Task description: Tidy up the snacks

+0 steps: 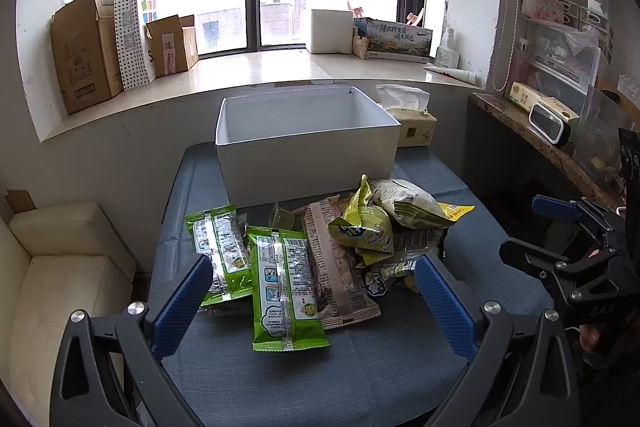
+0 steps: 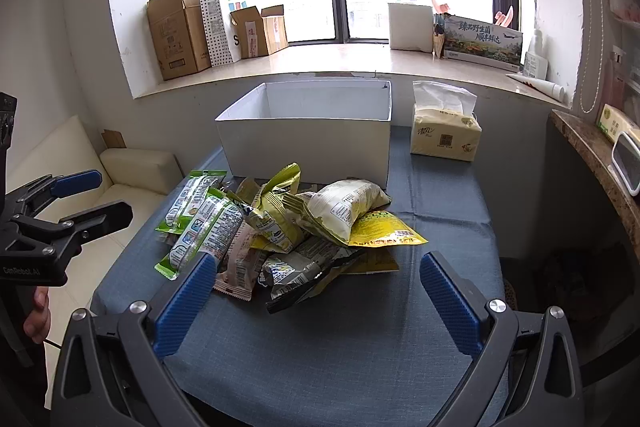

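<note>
The white box (image 1: 308,151) stands open and empty at the far side of the blue-covered table (image 1: 320,367), behind the pile of snack packets (image 2: 280,223). The pile lies in front of both claws, between them and the box. The left gripper (image 1: 312,291) is released, its jaws wide apart, and it seems the nearer one: the green packet (image 1: 286,291) lies right between its fingers, long axis pointing away toward the box. The right gripper (image 2: 316,287) is also released and holds nothing. The packets are flat, crinkled, mostly green and yellow, overlapping each other.
</note>
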`<state>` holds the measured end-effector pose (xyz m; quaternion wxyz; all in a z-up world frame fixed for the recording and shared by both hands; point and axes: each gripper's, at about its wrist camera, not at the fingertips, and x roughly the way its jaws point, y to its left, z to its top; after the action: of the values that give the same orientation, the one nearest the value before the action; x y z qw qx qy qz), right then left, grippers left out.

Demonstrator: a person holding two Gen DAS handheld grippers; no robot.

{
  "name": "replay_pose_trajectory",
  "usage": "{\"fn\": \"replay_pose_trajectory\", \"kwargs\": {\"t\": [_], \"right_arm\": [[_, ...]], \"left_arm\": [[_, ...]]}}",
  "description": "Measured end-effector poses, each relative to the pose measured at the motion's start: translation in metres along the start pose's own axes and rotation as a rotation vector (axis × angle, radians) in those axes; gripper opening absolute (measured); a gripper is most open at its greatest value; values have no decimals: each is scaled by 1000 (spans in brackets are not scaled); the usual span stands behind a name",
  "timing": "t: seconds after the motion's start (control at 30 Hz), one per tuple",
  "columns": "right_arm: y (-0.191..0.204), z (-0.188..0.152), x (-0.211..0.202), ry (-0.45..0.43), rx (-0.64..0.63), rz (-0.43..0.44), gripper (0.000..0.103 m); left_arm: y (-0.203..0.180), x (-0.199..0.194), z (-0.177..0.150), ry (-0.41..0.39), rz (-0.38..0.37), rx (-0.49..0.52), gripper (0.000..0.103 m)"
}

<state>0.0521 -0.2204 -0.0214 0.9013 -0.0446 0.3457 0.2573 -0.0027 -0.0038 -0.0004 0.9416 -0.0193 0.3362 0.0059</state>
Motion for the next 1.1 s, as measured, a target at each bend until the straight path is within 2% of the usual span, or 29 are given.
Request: {"fn": "replay_pose_trajectory", "kwargs": {"t": [0.37,0.57,0.77,0.9,0.97,1.1], "right_arm": [[-4,1,3,1,18,10,103],[-15,24,30,33,79,41,103],[-45,60,100,168,243,72,103],[-64,77,155,295,332,61,103],[-73,80,179,353,386,60,103],[-80,72,215,472,468,122,101]], "left_arm": [[-1,1,-1,0,9,11,103],[2,2,-4,-4,13,5,103],[9,5,-7,-12,24,-14,103],[14,10,-11,2,39,-25,103],[15,12,-14,8,47,-25,103],[19,15,-18,23,51,-35,103]]}}
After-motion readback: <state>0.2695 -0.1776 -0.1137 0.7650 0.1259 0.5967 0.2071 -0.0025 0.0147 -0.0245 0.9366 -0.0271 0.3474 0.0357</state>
